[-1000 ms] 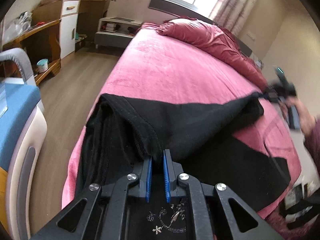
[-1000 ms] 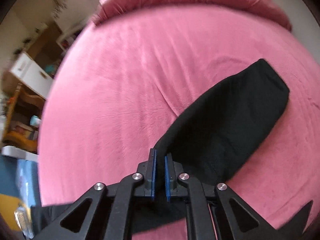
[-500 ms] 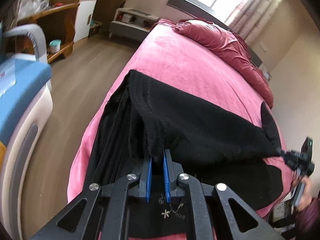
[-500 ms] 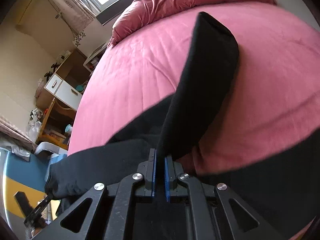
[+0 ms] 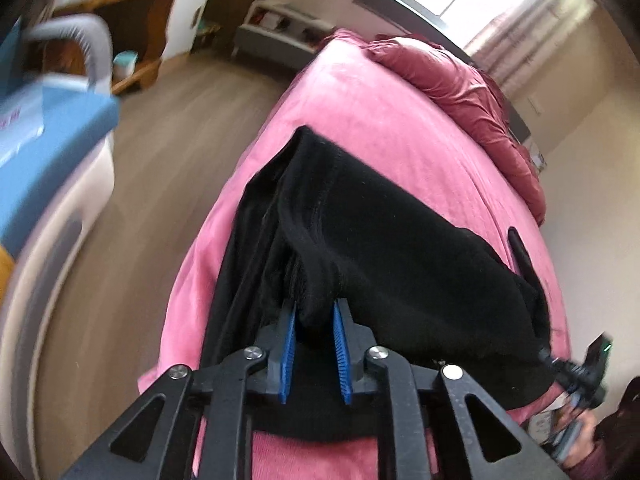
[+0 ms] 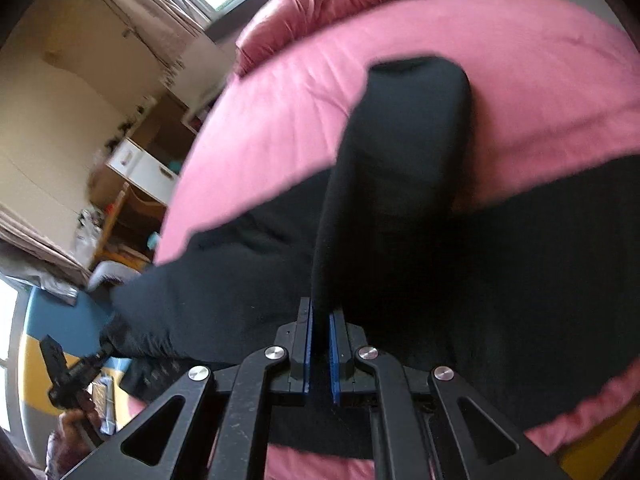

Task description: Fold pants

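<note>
Both edges of black pants (image 5: 392, 256) now drawn toward the near side of the pink bed (image 5: 392, 136), against a second ago, when the right end hung far out over the mattress. Top layer doubled over the lower layer, fold crest at 12 o'clock in the right view. Left gripper (image 5: 314, 344): jaws part-spread, a bunch of cloth between them. Right gripper (image 6: 320, 354): jaws clamped on a thin edge. Fold apparently nearly landed; next likely lowering, aligning edges, letting go. Risk: bunched left corner landing crooked.
</note>
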`<state>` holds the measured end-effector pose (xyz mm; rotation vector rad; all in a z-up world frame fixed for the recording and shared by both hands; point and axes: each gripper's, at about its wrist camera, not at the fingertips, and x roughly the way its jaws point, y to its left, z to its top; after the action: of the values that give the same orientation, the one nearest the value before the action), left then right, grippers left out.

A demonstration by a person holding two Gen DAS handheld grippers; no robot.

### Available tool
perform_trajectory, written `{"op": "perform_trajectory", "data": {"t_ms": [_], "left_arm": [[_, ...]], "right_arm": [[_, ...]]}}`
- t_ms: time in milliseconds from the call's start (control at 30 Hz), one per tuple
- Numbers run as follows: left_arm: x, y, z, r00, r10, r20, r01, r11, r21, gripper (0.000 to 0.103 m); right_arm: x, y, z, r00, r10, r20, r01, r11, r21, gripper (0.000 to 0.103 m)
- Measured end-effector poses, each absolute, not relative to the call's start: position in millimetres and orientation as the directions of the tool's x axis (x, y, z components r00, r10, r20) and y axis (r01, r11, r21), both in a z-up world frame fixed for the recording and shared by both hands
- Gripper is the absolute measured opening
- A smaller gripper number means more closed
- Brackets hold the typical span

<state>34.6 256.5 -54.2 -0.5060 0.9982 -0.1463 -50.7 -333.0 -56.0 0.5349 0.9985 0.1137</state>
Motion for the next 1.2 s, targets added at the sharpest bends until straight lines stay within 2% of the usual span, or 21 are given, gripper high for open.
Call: {"op": "perform_trajectory", "data": {"t_ms": [33,100,167,233,267,300,333,433,500,567,700,800,900,1000,1133,1167,1200], "left_arm": [[31,260,-55,0.540,-0.345,-0.768,-0.126,0.869,-0.479,0.026],[24,266,-53,0.549,-0.346,-0.761,-0.141,0.859,-0.492,0.027],[17,274,-50,0.562,-0.340,-0.754,-0.158,0.851,-0.502,0.035],[15,281,-49,0.570,-0.354,-0.741,-0.168,0.833,-0.527,0.037],[17,284,-48,0.576,-0.357,-0.735,-0.179,0.822,-0.540,0.041],[22,285,-47,0.573,-0.359,-0.737,-0.190,0.816,-0.545,0.052],[26,285,-49,0.562,-0.356,-0.747,-0.200,0.817,-0.540,0.057],[47,275,-61,0.508,-0.391,-0.767,-0.189,0.818,-0.543,0.056],[59,267,-69,0.466,-0.385,-0.797,-0.199,0.832,-0.518,0.053],[65,257,-72,0.448,-0.405,-0.797,-0.163,0.840,-0.518,0.016],[50,248,-41,0.511,-0.452,-0.731,-0.016,0.845,-0.534,0.012],[33,253,-45,0.478,-0.421,-0.771,0.005,0.879,-0.477,0.007],[20,268,-76,0.417,-0.383,-0.824,-0.070,0.890,-0.450,0.008],[14,271,-81,0.434,-0.391,-0.811,-0.101,0.874,-0.476,0.009],[14,263,-67,0.431,-0.378,-0.819,-0.051,0.896,-0.441,0.008],[13,264,-65,0.429,-0.369,-0.824,-0.046,0.902,-0.429,0.008],[13,263,-65,0.429,-0.364,-0.827,-0.042,0.906,-0.421,0.008]], "right_arm": [[-53,-333,-64,0.536,0.323,-0.780,0.159,0.869,0.469,0.007],[-50,-334,-76,0.514,0.311,-0.799,0.174,0.875,0.452,0.007],[-48,-334,-82,0.503,0.306,-0.809,0.182,0.877,0.444,0.007],[-45,-332,-84,0.497,0.300,-0.814,0.168,0.887,0.430,0.007],[-43,-330,-84,0.492,0.291,-0.820,0.163,0.895,0.416,0.007],[-38,-328,-85,0.488,0.284,-0.825,0.161,0.900,0.405,0.007],[-36,-327,-85,0.487,0.283,-0.826,0.163,0.900,0.404,0.007],[-33,-325,-87,0.481,0.281,-0.830,0.166,0.901,0.401,0.007],[-38,-325,-88,0.479,0.281,-0.832,0.172,0.899,0.402,0.008],[-35,-324,-88,0.471,0.281,-0.836,0.173,0.900,0.400,0.008],[-42,-332,-70,0.510,0.328,-0.795,0.155,0.874,0.460,0.008],[-55,-346,-72,0.511,0.366,-0.778,0.185,0.837,0.515,0.008],[-60,-350,-89,0.461,0.308,-0.832,0.221,0.868,0.444,0.008],[-61,-360,-106,0.422,0.301,-0.855,0.284,0.852,0.440,0.011],[-46,-366,-76,0.451,0.198,-0.870,0.255,0.906,0.338,0.011],[-37,-367,-64,0.474,0.180,-0.862,0.240,0.915,0.323,0.015],[-26,-367,-53,0.495,0.166,-0.853,0.224,0.924,0.310,0.031]]}}
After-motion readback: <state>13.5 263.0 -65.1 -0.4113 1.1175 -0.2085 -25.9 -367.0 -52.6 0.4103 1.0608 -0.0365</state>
